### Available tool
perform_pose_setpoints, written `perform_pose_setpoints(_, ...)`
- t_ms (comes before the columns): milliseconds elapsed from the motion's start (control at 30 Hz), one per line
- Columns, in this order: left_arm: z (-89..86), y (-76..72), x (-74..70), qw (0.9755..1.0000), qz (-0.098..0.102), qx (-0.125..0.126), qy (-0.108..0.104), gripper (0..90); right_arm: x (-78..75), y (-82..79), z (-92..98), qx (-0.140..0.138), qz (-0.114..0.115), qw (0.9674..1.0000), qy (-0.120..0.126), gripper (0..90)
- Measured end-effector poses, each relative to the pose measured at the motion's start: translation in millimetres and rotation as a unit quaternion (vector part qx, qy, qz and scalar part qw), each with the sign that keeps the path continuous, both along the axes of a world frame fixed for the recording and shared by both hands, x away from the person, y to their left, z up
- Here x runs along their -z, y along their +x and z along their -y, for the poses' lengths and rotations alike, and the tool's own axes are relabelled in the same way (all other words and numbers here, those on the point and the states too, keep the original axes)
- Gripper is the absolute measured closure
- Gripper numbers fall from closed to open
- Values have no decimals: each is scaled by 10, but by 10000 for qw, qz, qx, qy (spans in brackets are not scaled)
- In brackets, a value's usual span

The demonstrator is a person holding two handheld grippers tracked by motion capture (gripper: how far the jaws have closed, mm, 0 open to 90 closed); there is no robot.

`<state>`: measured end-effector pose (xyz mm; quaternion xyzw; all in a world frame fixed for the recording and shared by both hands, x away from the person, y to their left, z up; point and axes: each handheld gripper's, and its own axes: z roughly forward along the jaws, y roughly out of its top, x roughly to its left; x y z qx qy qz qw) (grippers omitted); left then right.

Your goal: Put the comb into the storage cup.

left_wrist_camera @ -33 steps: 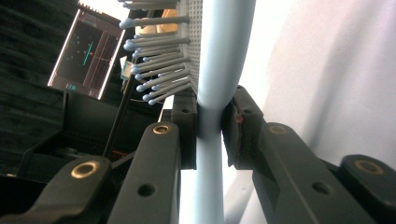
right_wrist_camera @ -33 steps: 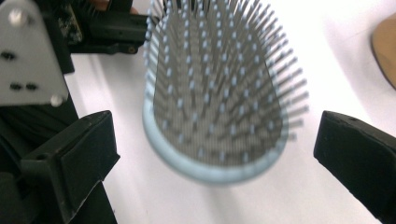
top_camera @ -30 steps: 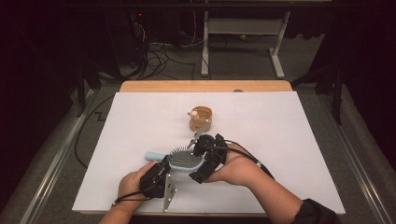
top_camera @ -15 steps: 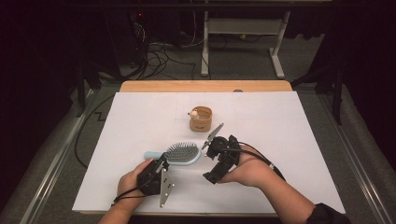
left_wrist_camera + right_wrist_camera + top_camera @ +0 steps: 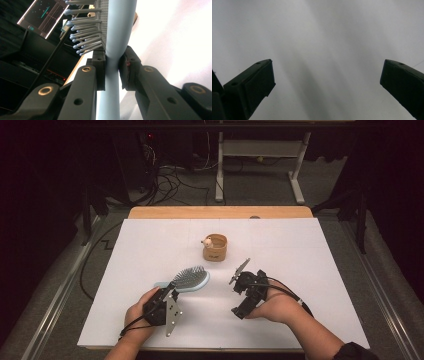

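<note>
A light-blue hairbrush (image 5: 190, 279) with grey bristles is held just above the white table (image 5: 310, 265), left of the middle. My left gripper (image 5: 167, 291) is shut on its handle; in the left gripper view both pads clamp the handle (image 5: 113, 65) below the bristles (image 5: 85, 37), with the left gripper (image 5: 112, 72) closed tight around it. My right gripper (image 5: 242, 307) is to the right of the brush, apart from it and tipped down at the table. The right gripper (image 5: 327, 77) stands wide open in its own view, with blurred white surface between the jaws.
A small tan cup (image 5: 215, 248) with a little white object on its rim stands behind the brush, near the table's middle. A wooden strip (image 5: 220, 212) runs along the far edge. Cables and a desk frame lie on the dark floor beyond.
The right gripper has let go of the brush head and drawn off to the right and toward me. The left gripper keeps the handle and has shifted the brush slightly left.
</note>
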<state>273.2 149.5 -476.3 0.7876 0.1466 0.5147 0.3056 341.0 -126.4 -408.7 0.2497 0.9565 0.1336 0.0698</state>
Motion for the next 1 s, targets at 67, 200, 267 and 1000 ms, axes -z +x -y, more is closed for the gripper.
perform_pose_setpoints(67,-11,4,-10,10000,-25,-8,-40,768,36,0,43,50,-8,10000,-42,2)
perform_pose_setpoints(200,-26,11,-22,9999,-65,-26,-144,768,97,2,123,80,-7,9999,-133,2)
perform_pose_setpoints(267,-37,16,-29,9998,-76,-27,-199,768,121,4,170,121,-22,9998,-136,2)
perform_pose_setpoints(1000,-253,112,-144,9895,-508,-194,-1336,770,257,-25,634,446,143,9989,-96,2)
